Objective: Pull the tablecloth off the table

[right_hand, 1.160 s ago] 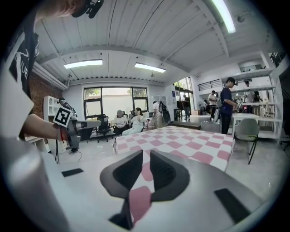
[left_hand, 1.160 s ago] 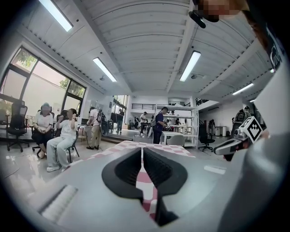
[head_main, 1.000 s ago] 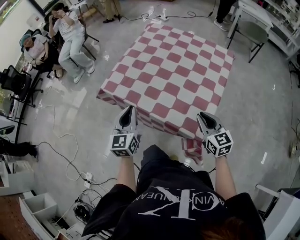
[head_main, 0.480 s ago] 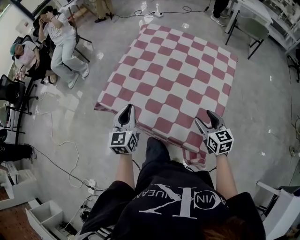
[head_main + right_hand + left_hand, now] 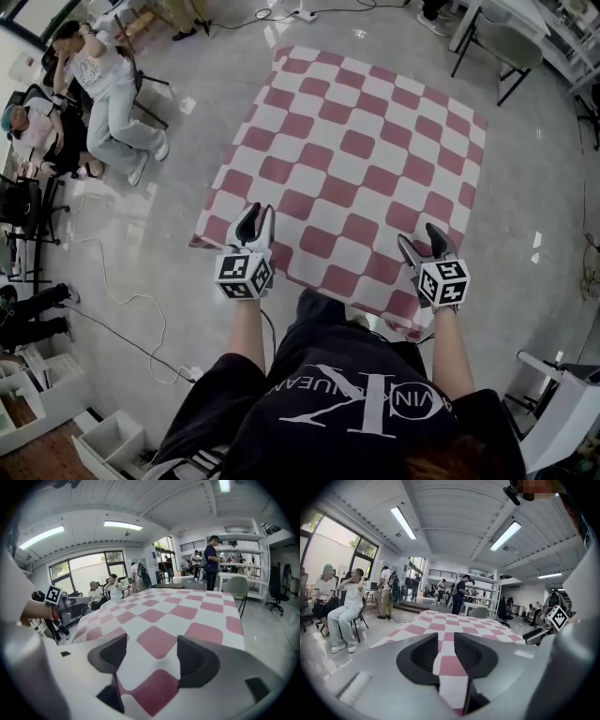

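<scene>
Two tongs hang over the near edge of the tablecloth (image 5: 361, 155), which lies spread flat over the whole worktop, with its near right corner hanging down. The left tongs (image 5: 254, 214), above the near left corner of the tablecloth, have just been opening and stand only a narrow slit apart. The right tongs (image 5: 422, 239), above its near right corner, have just been opening to a wide gap. Neither holds anything: the cloth shows below the jaws, not pressed between them. The fabric looks thin, soft and matt, with red and white squares, so I judge that the narrow slit may slide over it and take no fold. An unequal grip at the two corners may also drag it crooked or catch it on a worktop edge.
</scene>
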